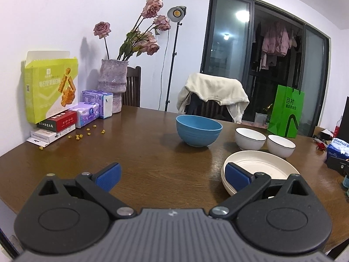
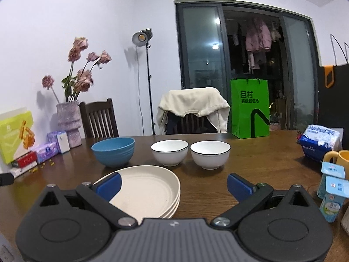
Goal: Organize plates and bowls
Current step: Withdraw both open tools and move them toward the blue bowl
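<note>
Here, the left gripper (image 1: 173, 175) is held low over the brown table (image 1: 141, 152) with its two blue fingers (image 1: 109, 175) spread wide, and nothing is held between them. The stack of cream plates (image 1: 261, 166) is seen just beside and partly behind the right-hand finger, not in the gap. The blue bowl (image 1: 198, 133) is set farther out, ahead of the fingers and a little toward the right one. Two white bowls are seen past the plates: the nearer white bowl (image 1: 250, 138) and the farther white bowl (image 1: 281, 145), side by side, well off to the right of the fingers.

The right gripper (image 2: 173, 185) is also held low over the table, its blue fingers (image 2: 238, 185) spread wide and bare. In this view the plates (image 2: 150, 187) are found at the left-hand finger, with the finger tip in front of the stack's near left rim and much of the stack lying in the gap. It cannot be told if the finger is touching the plates. The blue bowl (image 2: 113, 151) is set ahead, out past the left finger. The two white bowls (image 2: 169, 152) (image 2: 210, 154) are lined up straight ahead of the gap, close together but apart.

A green bag (image 2: 249, 107) is stood far beyond the bowls.
</note>
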Demonstrator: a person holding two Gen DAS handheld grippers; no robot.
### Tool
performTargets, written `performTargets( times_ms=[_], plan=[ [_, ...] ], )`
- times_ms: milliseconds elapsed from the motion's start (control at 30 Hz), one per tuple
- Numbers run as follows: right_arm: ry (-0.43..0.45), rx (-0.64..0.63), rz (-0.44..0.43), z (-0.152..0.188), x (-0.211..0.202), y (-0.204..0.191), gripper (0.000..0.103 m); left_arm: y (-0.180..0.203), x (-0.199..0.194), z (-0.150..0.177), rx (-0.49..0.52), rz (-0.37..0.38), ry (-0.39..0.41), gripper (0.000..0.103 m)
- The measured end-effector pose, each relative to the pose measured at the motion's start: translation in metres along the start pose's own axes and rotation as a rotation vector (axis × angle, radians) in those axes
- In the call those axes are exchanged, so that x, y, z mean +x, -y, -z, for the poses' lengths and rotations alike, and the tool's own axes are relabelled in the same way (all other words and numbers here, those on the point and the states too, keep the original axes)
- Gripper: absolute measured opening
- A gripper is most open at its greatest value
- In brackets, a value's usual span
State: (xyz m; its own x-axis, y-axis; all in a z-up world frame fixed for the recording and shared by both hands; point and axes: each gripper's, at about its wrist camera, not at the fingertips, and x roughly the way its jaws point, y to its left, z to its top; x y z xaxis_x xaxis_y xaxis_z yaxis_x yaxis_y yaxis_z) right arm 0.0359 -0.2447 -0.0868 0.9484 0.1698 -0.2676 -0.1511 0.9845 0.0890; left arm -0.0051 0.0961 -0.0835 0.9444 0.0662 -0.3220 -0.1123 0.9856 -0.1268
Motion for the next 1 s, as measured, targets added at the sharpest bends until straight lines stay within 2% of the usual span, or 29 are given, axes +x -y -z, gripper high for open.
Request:
performTargets(
  times_ms=[133,400,867,1000],
  plan=[
    [-0.007,0.003,-0.003,-0.004,0.003,-0.007,0.103,-0.006,0.003,0.000,-0.010,0.023,-0.002,0.103],
    [-0.046,-0.007,0.009,-0.005,0.017,-0.023,0.103,-0.011,0.011,-0.006,-0.015,0.008,-0.016,0.103],
    [-0.121,-0.053,-0.123,-0.033,0.049,-0.061,0.103,-0.013,0.039,-0.043,-0.006,-0.022,-0.068,0.103],
    [-0.139,-0.052,-0.124,-0.043,0.064,-0.067,0.103,-0.014,0.049,-0.055,0.000,-0.028,-0.079,0.103]
  ],
)
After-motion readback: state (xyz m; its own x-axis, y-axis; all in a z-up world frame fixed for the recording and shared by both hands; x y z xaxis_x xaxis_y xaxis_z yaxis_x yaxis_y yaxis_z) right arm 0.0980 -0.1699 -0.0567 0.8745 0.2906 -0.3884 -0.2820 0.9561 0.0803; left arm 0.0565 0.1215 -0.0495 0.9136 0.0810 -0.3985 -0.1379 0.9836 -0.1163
